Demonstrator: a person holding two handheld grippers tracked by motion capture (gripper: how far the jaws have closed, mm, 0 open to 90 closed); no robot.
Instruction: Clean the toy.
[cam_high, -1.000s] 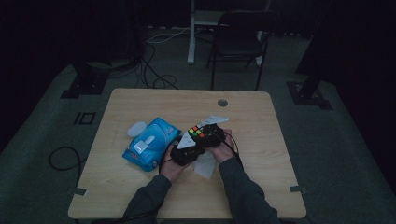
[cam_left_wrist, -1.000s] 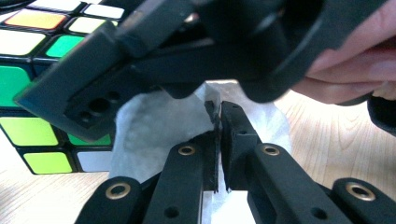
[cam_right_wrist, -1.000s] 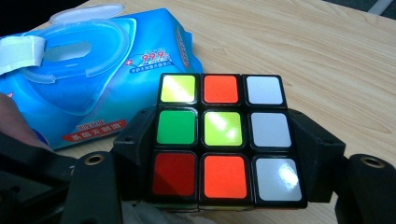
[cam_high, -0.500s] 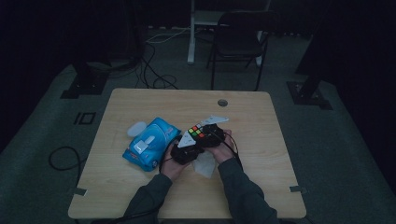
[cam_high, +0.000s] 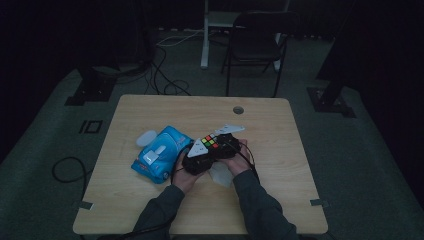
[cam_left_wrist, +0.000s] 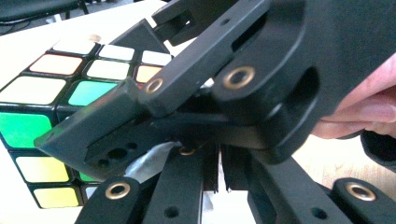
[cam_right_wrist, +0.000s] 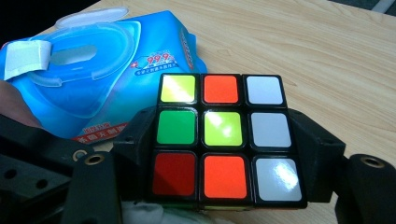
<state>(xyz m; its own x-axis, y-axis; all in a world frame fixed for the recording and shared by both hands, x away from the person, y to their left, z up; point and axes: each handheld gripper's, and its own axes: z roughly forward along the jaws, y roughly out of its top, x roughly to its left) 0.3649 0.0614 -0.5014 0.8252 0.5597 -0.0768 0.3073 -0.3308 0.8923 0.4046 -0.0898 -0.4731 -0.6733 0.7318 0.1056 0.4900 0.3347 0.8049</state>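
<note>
Between the earlier high-view pictures and this one, almost nothing differs. The puzzle cube (cam_high: 212, 141), just right of the frame's centre, shows the same coloured face upward at the same slant. The left gripper (cam_high: 199, 159) and the right gripper (cam_high: 226, 145) show no shift against the table (cam_high: 280, 200), and their jaws show no widening or narrowing. Any slight tilt of the cube between the pictures is too small and too dim to tell.

A wooden table (cam_high: 300, 150) bears a blue wipes pack (cam_high: 159, 157).
</note>
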